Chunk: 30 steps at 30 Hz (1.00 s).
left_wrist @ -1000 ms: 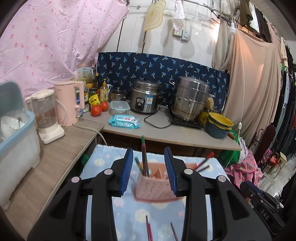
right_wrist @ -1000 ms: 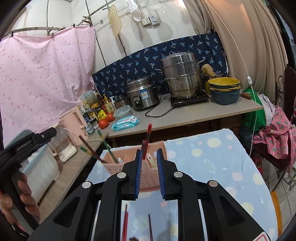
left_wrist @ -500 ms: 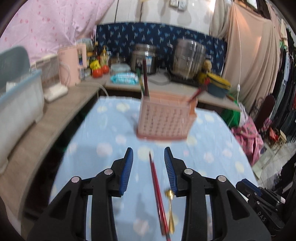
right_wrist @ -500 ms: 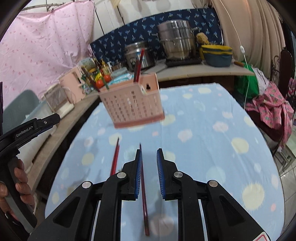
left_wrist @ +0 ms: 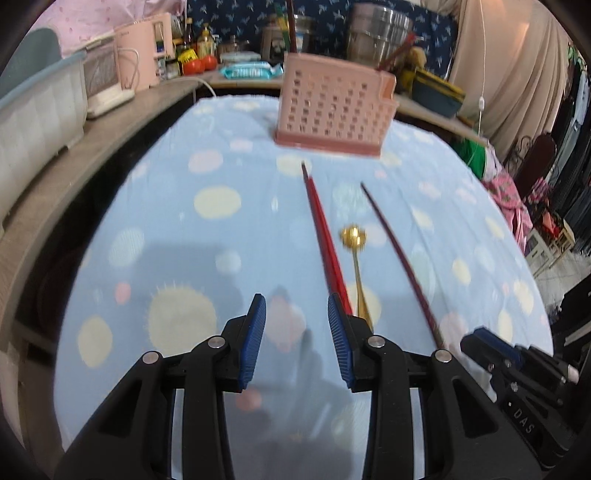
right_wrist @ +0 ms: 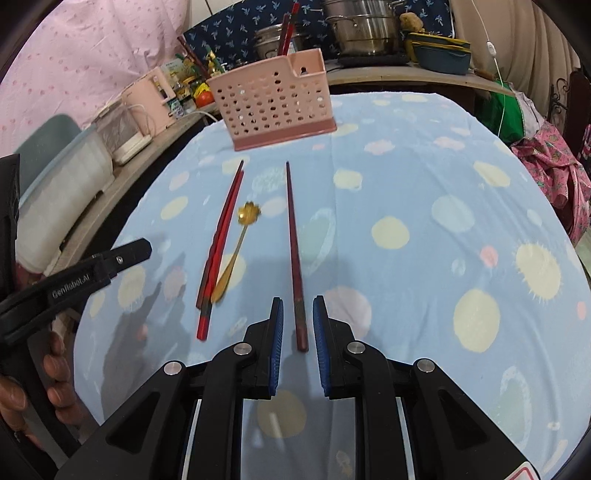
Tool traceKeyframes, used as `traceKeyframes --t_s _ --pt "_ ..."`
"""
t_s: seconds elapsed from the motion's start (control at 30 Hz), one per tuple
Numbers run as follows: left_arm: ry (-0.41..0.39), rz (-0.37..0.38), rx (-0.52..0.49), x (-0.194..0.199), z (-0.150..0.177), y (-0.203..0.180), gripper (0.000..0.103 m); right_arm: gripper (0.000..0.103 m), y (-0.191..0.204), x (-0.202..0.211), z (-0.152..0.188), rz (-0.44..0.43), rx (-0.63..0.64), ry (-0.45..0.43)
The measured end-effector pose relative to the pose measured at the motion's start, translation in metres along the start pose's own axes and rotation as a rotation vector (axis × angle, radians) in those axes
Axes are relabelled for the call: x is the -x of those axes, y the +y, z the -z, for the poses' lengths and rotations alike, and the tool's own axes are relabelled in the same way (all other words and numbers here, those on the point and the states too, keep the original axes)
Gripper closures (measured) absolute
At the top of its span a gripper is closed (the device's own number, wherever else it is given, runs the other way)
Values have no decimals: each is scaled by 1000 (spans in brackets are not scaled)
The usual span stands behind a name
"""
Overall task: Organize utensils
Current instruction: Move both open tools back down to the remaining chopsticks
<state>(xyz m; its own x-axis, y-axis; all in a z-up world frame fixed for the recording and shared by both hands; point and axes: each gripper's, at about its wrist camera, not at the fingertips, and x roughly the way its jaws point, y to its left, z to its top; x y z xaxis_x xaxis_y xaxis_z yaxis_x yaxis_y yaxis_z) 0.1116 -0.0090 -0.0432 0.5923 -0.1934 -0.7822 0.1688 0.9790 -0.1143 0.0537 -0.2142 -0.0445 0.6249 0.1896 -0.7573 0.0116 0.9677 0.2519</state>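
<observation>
Both tools dropped; pink caddy (right_wrist: 273,107) holds chopsticks (right_wrist: 284,31).

This is a lived-in home kitchen that doubles as a storage corner. A grey wooden counter (right_wrist: 424,75) along the wall carries a stacked stainless-steel steamer pot (right_wrist: 364,26), a silver rice cooker (right_wrist: 267,38), a pale pink electric kettle (left_wrist: 138,59), sauce bottles (left_wrist: 192,37), red tomatoes (left_wrist: 199,65) and a blue pack of wet wipes (left_wrist: 247,71). A navy patterned cloth (right_wrist: 229,35) serves as a splashback, and a pink dotted sheet (right_wrist: 92,55) hangs as a curtain. Clothes hang on a rail at the right (left_wrist: 576,140). A pink perforated plastic utensil caddy (right_wrist: 273,101) stands on a light blue spotted tablecloth (right_wrist: 424,221).
</observation>
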Motion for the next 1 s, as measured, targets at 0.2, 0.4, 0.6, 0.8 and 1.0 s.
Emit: traceKeyframes --t_s 0.2,0.4,0.6,0.8,1.0 --pt "23 17 -18 -8 12 -8 70 86 2 -11 7 -1 7 27" --pt "46 30 -30 -17 15 -14 70 86 1 -19 11 4 5 44" --pt "67 42 -37 -26 17 -19 70 86 -1 -25 10 6 -2 59" --pt "94 41 -37 -36 18 -20 70 87 -2 -29 10 4 -8 70" --pt "88 29 -49 -39 17 -22 69 87 -2 -31 11 6 -5 72"
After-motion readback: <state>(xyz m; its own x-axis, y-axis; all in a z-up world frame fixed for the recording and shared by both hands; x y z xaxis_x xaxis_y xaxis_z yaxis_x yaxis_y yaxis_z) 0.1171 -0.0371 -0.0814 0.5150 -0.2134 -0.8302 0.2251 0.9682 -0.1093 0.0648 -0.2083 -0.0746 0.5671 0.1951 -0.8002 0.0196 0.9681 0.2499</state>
